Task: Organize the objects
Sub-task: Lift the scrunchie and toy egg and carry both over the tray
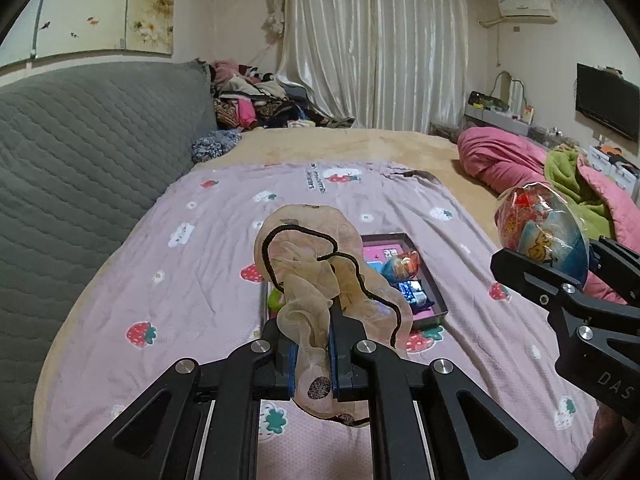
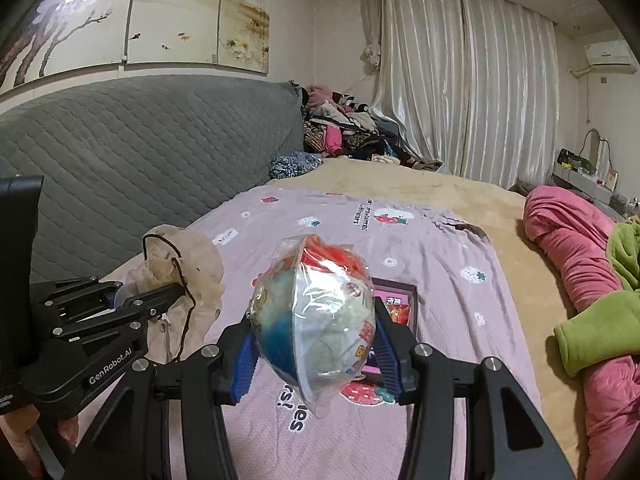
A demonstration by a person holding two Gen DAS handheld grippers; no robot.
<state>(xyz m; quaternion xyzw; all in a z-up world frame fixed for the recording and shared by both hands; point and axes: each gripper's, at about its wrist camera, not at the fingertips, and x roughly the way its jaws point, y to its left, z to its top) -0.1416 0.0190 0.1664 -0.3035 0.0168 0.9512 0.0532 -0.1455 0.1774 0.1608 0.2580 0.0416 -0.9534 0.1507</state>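
**Two grippers, two catches above the bed**

Two grippers are in view, each with one thing clamped. The left gripper has its jaws pinched nearly together on a sheer beige stocking — one bunched piece, with a single black cord looping over it. The stocking's long axis runs along the fingers, its puffed end pointing away from the camera toward the curtains, its darker toe patch hanging down behind the blue pads. From the right wrist view the same bundle is held up at the left, clear of the bed.

The right gripper has its jaws spread moderately and pressed on both sides of a plastic-wrapped toy egg, red at the top and blue below. Its long axis tilts up and away from the camera, red end farthest; a loose tail of wrapping hangs beneath. The egg is in the air, above the pink strawberry sheet.

One dark shallow box lies on that sheet below the grippers. Inside, one more wrapped egg shows, along with a few small packets too small to count.
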